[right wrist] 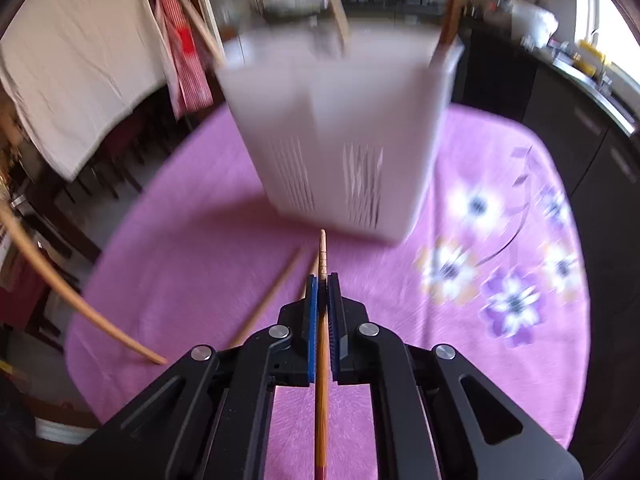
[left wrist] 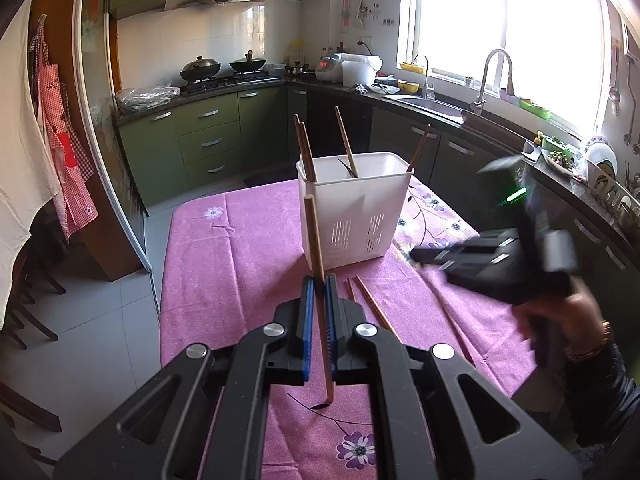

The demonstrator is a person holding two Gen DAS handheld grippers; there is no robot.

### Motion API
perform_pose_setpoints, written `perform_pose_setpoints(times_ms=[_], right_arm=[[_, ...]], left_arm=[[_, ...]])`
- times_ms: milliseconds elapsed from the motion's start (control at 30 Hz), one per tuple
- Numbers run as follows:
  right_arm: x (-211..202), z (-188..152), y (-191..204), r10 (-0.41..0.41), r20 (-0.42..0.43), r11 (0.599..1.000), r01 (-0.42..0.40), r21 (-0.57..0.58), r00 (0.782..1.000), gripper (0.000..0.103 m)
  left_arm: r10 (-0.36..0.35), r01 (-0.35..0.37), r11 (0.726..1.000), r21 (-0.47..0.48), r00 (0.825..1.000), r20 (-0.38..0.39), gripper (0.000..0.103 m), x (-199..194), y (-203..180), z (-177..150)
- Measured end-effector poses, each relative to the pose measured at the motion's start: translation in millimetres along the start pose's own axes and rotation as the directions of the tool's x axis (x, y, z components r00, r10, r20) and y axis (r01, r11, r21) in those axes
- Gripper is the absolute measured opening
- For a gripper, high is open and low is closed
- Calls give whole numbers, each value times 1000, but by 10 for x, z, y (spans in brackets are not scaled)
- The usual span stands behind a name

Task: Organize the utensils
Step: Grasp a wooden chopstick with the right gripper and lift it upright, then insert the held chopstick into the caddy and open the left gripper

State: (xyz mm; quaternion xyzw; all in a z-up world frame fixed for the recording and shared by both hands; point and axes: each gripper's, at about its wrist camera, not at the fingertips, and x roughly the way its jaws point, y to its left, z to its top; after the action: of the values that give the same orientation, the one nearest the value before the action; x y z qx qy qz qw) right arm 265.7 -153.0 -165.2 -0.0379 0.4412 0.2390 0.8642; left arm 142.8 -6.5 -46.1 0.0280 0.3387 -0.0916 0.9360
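Note:
A white slotted utensil holder (left wrist: 352, 208) stands on the pink flowered tablecloth (left wrist: 224, 264), with several wooden chopsticks leaning inside it. My left gripper (left wrist: 319, 282) is shut on a wooden chopstick (left wrist: 314, 236) that stands nearly upright just in front of the holder. My right gripper (right wrist: 322, 280) is shut on another chopstick (right wrist: 322, 252), pointing at the holder (right wrist: 336, 132), which is blurred in that view. The right gripper also shows in the left wrist view (left wrist: 416, 256), low over the table to the right of the holder.
Two loose chopsticks (left wrist: 372, 304) lie on the cloth in front of the holder, and one lies further right (left wrist: 448, 312). Loose chopsticks also show left of my right gripper (right wrist: 276, 292). Green kitchen cabinets, a stove and a sink counter (left wrist: 440, 104) surround the table.

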Motion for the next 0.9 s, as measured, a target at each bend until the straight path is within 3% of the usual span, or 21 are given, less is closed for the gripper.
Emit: perform_pose_setpoints(times_ms=[167,300,567,900], right_arm=[[-828,-1,-26,15,204,1000,-14,-11,979,6],[-1245,-155,-36,7,272,999,3,-34,962,6],[-1618,-436,-76,-1,319,999,12,-33,948,6],[-1679,-514,-120,9,328,1000,-3,-20,945,6]], left_arm=[[2,-2,1000,5,1000,0,6,0,-6,-5],[6,-6,1000,10,1000,1,6,-6,-25,-15],[5,-5,1000,5,1000,2,6,-26,-29,-25],[-26,26,1000,16,1000,9,6,-81,-87,150]])
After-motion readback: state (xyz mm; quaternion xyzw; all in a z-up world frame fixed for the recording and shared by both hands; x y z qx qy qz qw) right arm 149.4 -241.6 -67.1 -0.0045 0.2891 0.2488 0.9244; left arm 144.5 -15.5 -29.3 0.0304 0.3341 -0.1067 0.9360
